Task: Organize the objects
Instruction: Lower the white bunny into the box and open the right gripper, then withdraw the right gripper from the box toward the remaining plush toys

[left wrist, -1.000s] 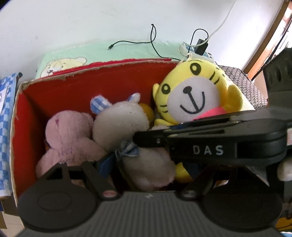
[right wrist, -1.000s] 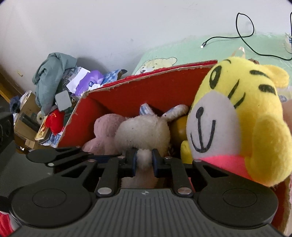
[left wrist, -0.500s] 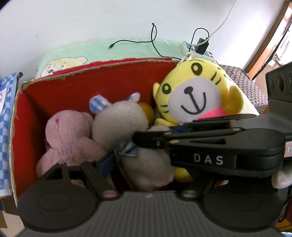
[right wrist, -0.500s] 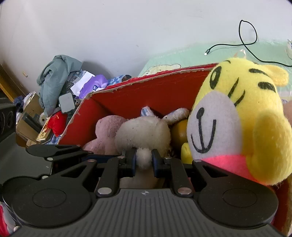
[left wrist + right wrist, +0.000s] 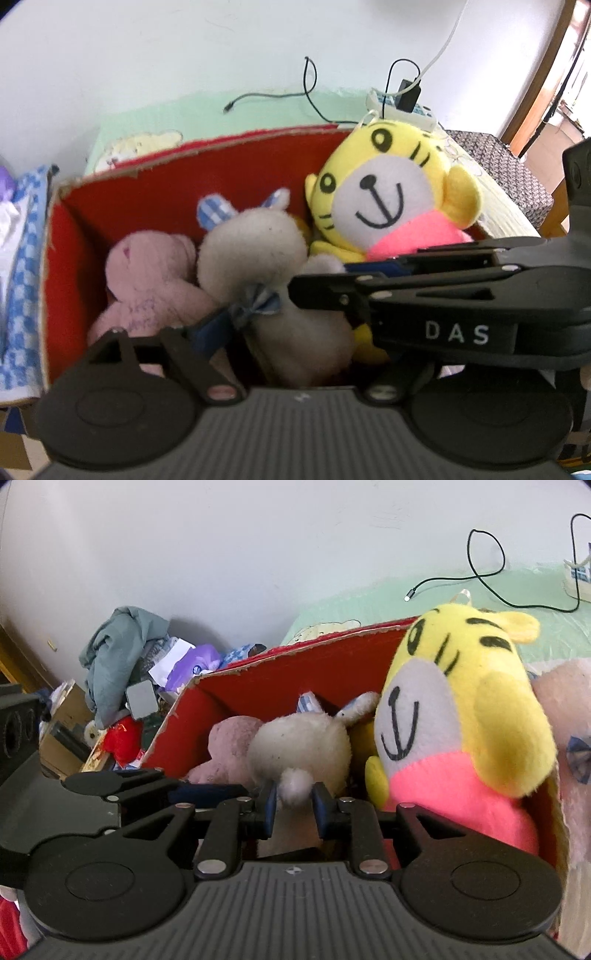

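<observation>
A red-lined cardboard box (image 5: 166, 199) (image 5: 295, 672) holds a pink bear (image 5: 147, 273), a white rabbit (image 5: 251, 251) (image 5: 299, 746) with a blue checked bow, and a yellow tiger (image 5: 384, 192) (image 5: 461, 701). My left gripper (image 5: 295, 325) straddles the rabbit's body and its jaws are opening. Its left pad lies by the bow; its right finger is hidden behind my right gripper (image 5: 317, 278). My right gripper (image 5: 294, 805) reaches in from the right. Its jaws are opening too, and the rabbit's round white paw (image 5: 295, 790) sits loosely between the pads.
The box stands on a pale green mat (image 5: 258, 110) with black cables (image 5: 310, 92) and a power strip (image 5: 402, 107) behind it. A heap of clothes and bags (image 5: 122, 664) lies to the left. Another pink plush (image 5: 569, 757) sits outside the box's right wall.
The right jaws have parted a little, so the paw is no longer squeezed. The left pad has slid slightly outward from the rabbit. Both hands stay nearly in place.
</observation>
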A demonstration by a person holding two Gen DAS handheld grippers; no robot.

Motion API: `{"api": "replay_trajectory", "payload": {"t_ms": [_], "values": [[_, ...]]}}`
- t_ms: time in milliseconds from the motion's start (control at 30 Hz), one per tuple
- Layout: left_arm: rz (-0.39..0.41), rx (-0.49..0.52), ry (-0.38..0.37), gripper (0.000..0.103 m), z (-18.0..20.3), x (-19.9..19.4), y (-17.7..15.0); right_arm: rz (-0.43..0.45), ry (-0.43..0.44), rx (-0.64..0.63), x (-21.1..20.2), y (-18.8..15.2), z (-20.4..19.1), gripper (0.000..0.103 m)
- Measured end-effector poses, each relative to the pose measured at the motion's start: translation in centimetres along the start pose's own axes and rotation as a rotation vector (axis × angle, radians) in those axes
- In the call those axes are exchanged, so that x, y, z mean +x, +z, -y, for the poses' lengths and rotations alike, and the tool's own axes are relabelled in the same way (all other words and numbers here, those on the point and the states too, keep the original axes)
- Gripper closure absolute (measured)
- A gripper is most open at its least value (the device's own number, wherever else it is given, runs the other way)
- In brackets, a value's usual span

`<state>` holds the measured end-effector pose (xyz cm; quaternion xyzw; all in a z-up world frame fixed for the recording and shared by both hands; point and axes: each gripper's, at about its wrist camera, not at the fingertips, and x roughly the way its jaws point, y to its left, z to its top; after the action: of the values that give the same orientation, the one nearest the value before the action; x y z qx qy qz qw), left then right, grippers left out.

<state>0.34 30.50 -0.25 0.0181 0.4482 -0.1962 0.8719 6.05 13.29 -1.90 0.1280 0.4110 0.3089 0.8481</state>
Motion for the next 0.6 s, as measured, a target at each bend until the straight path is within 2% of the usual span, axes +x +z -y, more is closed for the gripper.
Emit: {"api": "replay_trajectory", "payload": {"t_ms": [200,400,600], "values": [[0.019,-0.005,0.029,0.015,0.2,-1.1,-0.3,0.058,0.007,-0.003,-1.3,-0.6,-0.3,0.076],[0.044,0.007,0.089,0.016,1.2,-2.3,-0.9,0.125,0.029,-0.021,-2.4,-1.4,-0.1,0.075],[0.092,0.006,0.104,0.016,2.5,-4.1,-1.6,0.192,0.070,-0.024,-4.1,-2.0,0.5,0.074]]}}
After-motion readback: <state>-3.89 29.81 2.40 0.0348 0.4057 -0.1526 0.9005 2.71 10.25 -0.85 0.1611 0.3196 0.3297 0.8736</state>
